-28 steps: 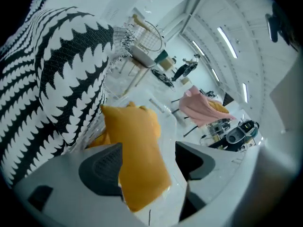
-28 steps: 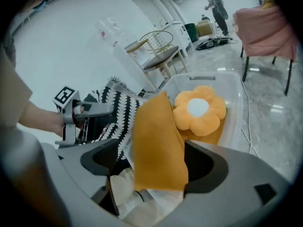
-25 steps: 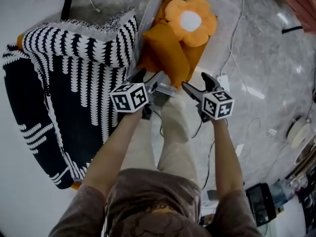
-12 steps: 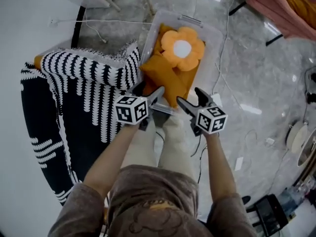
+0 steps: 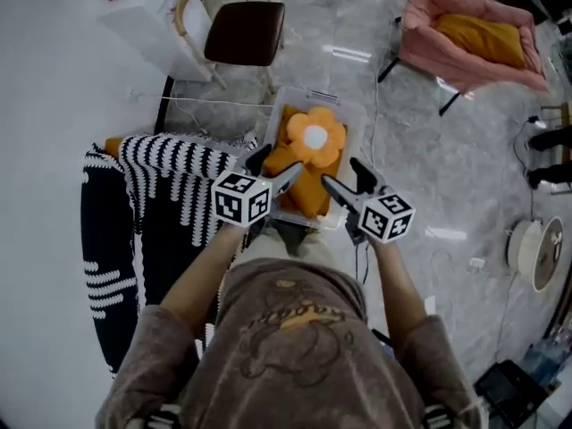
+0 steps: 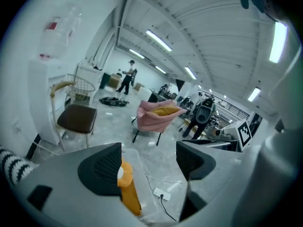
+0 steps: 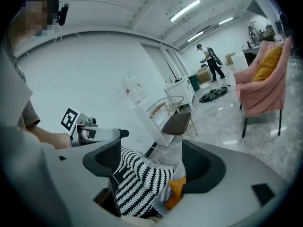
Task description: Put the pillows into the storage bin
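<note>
Pillows (image 5: 308,164) lie beneath left tongs (image 5: 277,164), held level, parted, seemingly empty.

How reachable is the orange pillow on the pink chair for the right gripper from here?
Probably not without walking over. The right gripper, jaws closing on nothing, hovers at the storage bin, while the orange pillow lies on the pink chair across open floor. Nothing blocks the way.
</note>
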Tool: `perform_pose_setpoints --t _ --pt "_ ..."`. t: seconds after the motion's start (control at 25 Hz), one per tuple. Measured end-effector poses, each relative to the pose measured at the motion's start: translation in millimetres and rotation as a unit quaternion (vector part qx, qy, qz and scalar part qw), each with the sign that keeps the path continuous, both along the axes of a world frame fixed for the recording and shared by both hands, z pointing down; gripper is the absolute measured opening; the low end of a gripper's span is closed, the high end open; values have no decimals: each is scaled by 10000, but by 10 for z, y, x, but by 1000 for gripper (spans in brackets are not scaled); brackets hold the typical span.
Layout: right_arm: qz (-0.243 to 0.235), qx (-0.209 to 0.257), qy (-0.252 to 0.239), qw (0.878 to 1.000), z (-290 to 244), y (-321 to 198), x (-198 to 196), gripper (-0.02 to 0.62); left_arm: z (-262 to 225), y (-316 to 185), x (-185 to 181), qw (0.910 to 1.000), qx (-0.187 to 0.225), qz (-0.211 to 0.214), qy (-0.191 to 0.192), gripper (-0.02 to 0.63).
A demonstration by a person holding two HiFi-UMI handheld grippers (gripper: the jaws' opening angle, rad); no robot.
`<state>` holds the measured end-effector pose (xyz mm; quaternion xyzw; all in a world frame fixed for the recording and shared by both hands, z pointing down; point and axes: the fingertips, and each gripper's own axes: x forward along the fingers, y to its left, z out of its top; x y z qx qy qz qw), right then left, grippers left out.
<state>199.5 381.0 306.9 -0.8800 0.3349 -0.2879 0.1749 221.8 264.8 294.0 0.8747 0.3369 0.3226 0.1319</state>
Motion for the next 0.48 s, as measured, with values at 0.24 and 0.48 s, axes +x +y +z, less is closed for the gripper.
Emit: perform_pose_setpoints --t 0.24,0.48 --pt "381 1 668 9970 -952 -142 -334 394 -1079 -116 -282 9953 -285 474 790 344" --pt "833 -232 1445 9857 -1537 -161 -577 349 -1625 -241 -460 9863 -465 686 1429 342"
